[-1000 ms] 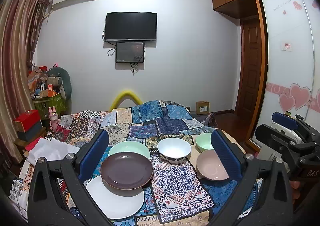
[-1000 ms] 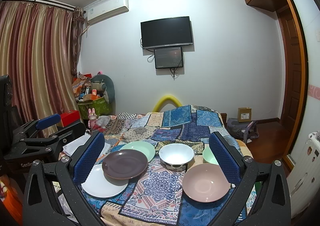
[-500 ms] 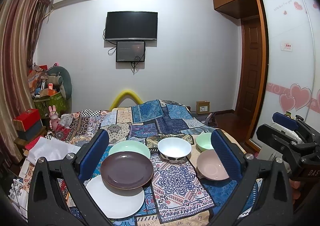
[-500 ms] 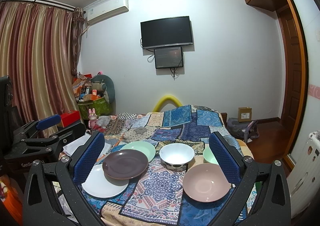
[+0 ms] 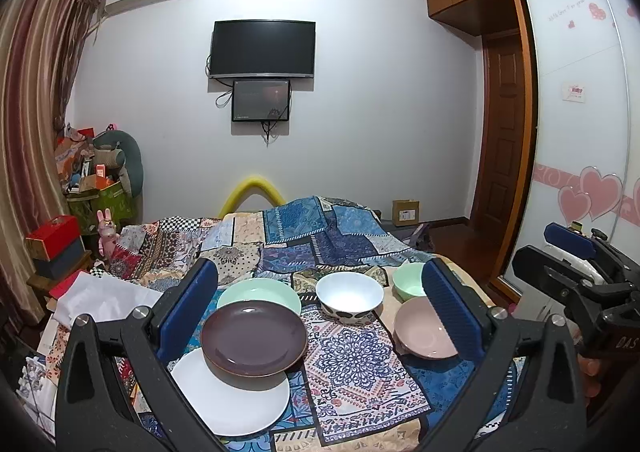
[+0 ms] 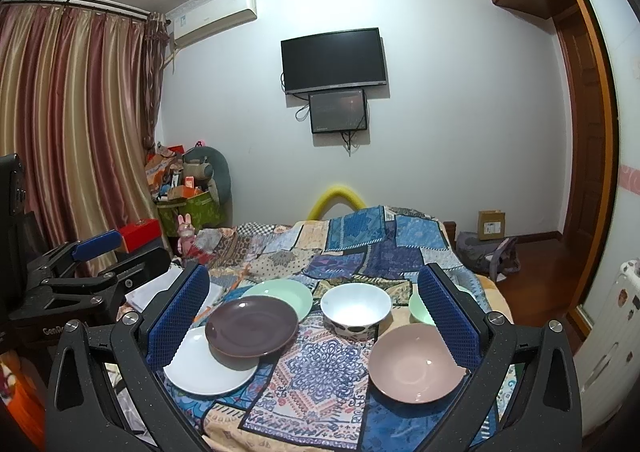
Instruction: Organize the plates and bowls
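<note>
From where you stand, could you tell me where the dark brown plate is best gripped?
Take the dark brown plate by its near rim, coming in low from the front with the left tongs. It rests on the white plate and overlaps the green plate, so that raised edge probably leaves room for a finger underneath. Both tongs are open and empty.

Glossy glazed brown plate (image 5: 254,338) and pink bowl (image 6: 414,362) on matt patterned cloth bedspread (image 5: 352,364); ribbed blue pads (image 6: 178,318) on speckled matt black jaws.

Both wrist cams sit near bed (image 5: 280,236) foot, facing far wall w/ TV (image 6: 334,59); left cam further left; share dishes.
</note>
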Tool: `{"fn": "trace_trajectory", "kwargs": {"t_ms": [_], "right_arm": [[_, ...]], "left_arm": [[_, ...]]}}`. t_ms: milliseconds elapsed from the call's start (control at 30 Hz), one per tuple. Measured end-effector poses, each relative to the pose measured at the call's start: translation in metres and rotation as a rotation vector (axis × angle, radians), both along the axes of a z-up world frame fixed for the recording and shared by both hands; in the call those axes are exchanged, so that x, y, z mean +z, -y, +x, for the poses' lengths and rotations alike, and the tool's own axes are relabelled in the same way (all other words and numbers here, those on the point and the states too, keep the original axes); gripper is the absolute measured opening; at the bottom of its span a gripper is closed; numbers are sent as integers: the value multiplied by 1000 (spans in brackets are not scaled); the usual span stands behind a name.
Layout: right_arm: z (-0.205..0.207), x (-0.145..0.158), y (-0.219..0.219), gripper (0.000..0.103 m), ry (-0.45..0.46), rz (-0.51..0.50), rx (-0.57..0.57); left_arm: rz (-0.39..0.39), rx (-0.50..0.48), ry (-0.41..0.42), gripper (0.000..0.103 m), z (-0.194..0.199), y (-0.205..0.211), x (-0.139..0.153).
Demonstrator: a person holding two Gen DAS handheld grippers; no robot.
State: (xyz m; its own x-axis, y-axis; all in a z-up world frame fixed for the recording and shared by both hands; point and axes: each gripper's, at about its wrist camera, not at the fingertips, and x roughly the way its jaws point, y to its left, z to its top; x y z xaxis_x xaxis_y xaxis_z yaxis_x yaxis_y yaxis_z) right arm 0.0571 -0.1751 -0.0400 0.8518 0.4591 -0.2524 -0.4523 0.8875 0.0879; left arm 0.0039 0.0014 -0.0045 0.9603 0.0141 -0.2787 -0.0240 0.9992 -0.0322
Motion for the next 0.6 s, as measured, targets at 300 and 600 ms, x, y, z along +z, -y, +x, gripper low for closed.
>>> {"fn": "trace_trajectory", "kwargs": {"t_ms": [300, 600], "right_arm": [[23, -18, -22, 103, -73, -23, 27], [56, -44, -41, 103, -176, -58, 50]], "left_arm": [[-29, 32, -69, 103, 22, -26, -17], [-73, 63, -215, 103, 63, -75, -51]]}}
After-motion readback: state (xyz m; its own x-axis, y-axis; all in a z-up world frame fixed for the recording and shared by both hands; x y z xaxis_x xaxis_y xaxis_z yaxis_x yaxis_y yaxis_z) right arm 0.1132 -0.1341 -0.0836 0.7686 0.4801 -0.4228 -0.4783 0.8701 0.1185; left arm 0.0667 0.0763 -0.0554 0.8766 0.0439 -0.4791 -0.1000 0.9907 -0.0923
